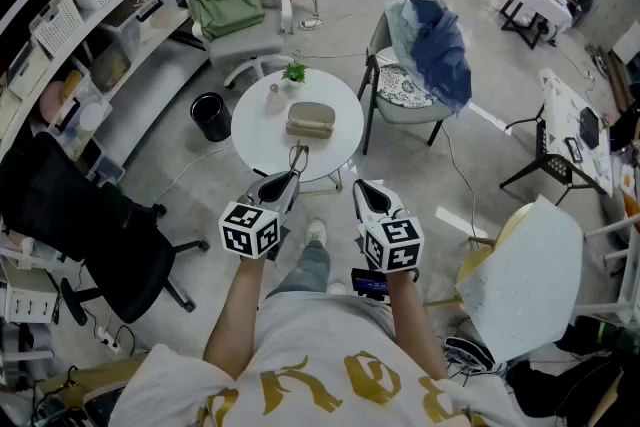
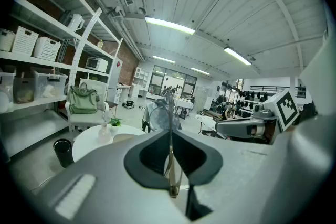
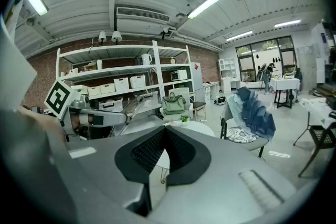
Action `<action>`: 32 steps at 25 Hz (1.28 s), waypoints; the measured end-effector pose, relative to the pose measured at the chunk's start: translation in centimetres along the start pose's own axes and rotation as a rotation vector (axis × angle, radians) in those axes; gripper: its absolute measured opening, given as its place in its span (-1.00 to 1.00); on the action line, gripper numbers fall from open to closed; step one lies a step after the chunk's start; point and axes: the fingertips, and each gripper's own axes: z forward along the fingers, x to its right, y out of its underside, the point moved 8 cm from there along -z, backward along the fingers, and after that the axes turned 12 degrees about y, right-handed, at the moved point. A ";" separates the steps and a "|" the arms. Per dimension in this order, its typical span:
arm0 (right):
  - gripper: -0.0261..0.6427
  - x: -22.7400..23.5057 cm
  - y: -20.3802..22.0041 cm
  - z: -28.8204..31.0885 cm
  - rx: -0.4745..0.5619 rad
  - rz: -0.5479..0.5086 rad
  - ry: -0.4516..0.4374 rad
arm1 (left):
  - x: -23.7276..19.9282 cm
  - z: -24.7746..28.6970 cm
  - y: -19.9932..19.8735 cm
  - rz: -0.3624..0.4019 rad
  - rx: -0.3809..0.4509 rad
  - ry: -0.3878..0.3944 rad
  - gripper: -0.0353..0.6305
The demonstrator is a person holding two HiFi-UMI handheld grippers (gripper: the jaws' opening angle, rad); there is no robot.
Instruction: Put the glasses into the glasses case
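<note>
The tan glasses case (image 1: 310,120) lies closed on the round white table (image 1: 262,130), ahead of both grippers. My left gripper (image 1: 288,179) is held in the air near the table's front edge, shut on thin-framed glasses (image 1: 297,158). In the left gripper view the glasses (image 2: 170,165) stand edge-on, pinched between the jaws of that gripper (image 2: 170,134), with the case (image 2: 123,138) low at the left. My right gripper (image 1: 362,187) hangs beside it, off the table's edge. Its jaws (image 3: 165,128) are shut with nothing between them.
A small potted plant (image 1: 294,72) and a little bottle (image 1: 271,96) stand at the table's far side. Around it are a white chair with a green bag (image 1: 228,0), a chair draped with a blue jacket (image 1: 435,50), a black bin (image 1: 210,115), and a black office chair (image 1: 90,225).
</note>
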 end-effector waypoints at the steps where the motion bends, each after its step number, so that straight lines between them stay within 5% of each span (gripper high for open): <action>1: -0.85 0.1 -0.1 -0.1 0.002 0.003 0.004 | 0.1 0.0 -0.1 0.003 -0.001 0.002 -0.85; 16: -0.85 -0.1 0.3 2.7 -0.052 0.035 0.014 | -2.0 1.2 -0.8 0.019 -0.032 0.026 -0.85; 32: -0.85 1.5 -3.4 19.8 -0.148 0.112 0.177 | -20.3 11.2 -3.7 0.001 -0.182 0.202 -0.84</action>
